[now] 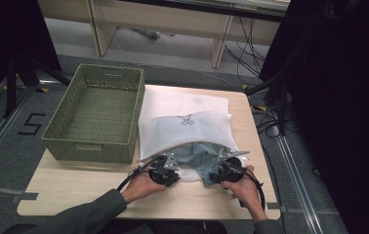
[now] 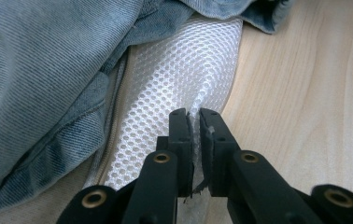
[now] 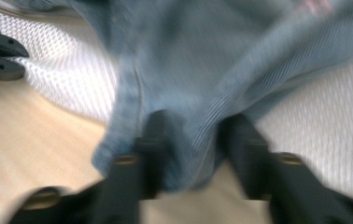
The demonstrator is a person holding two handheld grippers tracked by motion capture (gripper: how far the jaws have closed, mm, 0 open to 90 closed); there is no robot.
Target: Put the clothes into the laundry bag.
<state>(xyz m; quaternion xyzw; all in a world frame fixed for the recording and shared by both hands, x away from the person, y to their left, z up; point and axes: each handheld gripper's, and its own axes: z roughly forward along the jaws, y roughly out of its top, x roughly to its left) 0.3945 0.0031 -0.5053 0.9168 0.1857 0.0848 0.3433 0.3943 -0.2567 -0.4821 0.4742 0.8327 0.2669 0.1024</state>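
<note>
Spilling out of the white mesh bag (image 1: 182, 124) at the near edge of the table (image 1: 75, 187), the jeans (image 1: 199, 158) lie half inside it. Left gripper (image 2: 193, 119) is pinched tight on a fold of the bag's mesh. Right gripper (image 3: 195, 135), blurred, has denim between its jaws, partly apart; whether they press it I cannot tell. Green basket (image 1: 94, 114) sits left of the bag.
</note>
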